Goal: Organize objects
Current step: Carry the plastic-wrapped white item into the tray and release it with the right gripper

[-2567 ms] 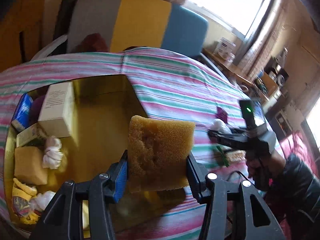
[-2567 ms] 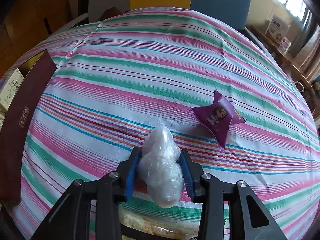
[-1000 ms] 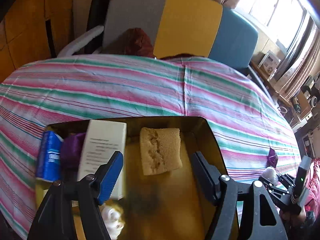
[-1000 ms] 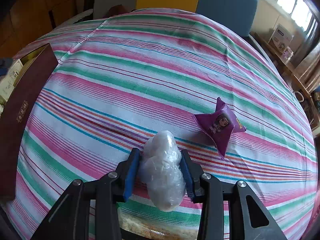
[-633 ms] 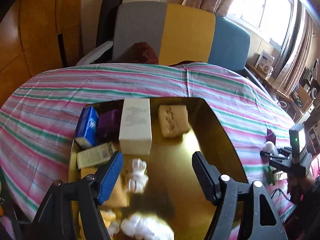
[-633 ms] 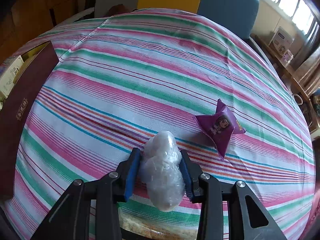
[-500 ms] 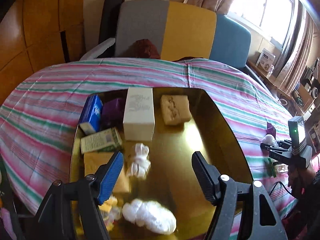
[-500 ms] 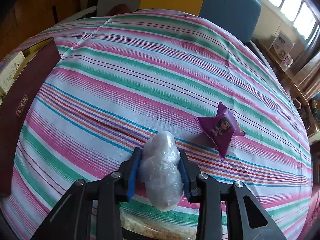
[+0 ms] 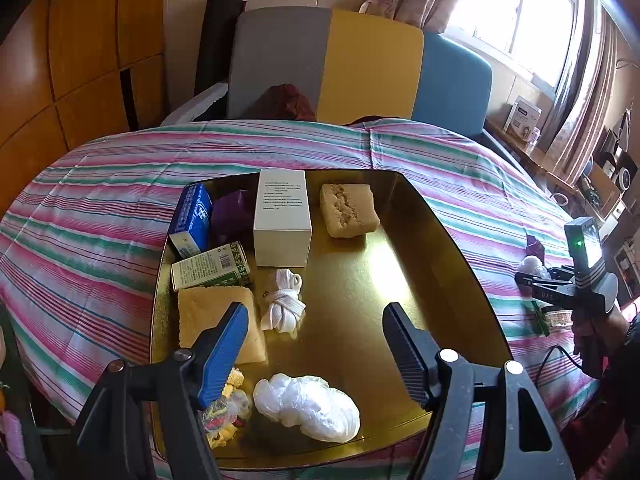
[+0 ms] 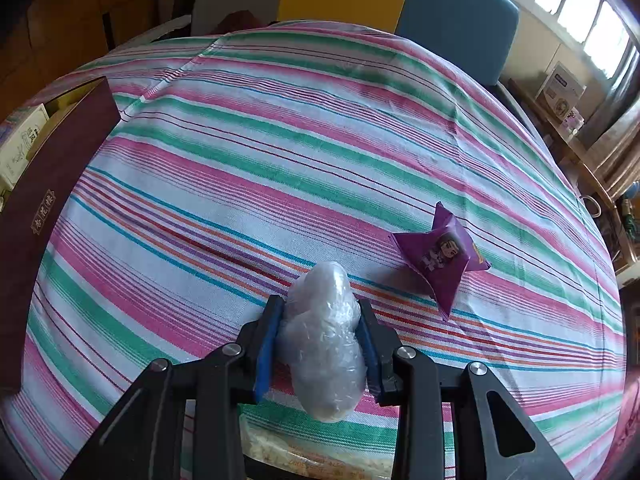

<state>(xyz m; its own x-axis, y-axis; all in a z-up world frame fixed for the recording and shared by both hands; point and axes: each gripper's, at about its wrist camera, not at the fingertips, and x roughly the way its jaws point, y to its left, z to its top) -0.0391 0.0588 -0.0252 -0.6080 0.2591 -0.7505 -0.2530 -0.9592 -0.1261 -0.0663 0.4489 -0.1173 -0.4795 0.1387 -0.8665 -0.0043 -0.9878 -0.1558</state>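
Note:
My left gripper (image 9: 316, 338) is open and empty, held above the near part of a gold-lined box (image 9: 436, 264). In the box lie a tan sponge (image 9: 349, 209) at the far side, a white carton (image 9: 282, 216), a blue packet (image 9: 192, 218), a green-and-white carton (image 9: 210, 270), a yellow sponge (image 9: 216, 320), a knotted white cord (image 9: 282, 304) and a crumpled white plastic bag (image 9: 308, 406). My right gripper (image 10: 320, 344) is shut on a wad of clear plastic wrap (image 10: 324, 332) just above the striped tablecloth (image 10: 280, 128). It also shows in the left wrist view (image 9: 560, 288).
A purple snack packet (image 10: 440, 256) lies on the cloth right of my right gripper. The box's dark red outer wall (image 10: 44, 200) stands at the left. A grey, yellow and blue chair back (image 9: 360, 64) is behind the table. A small heap of coloured bits (image 9: 224, 412) lies in the box's near left corner.
My left gripper opened and left the tan sponge in the far side of the box, then pulled back and up. My right gripper stays shut on the plastic wad, barely moving.

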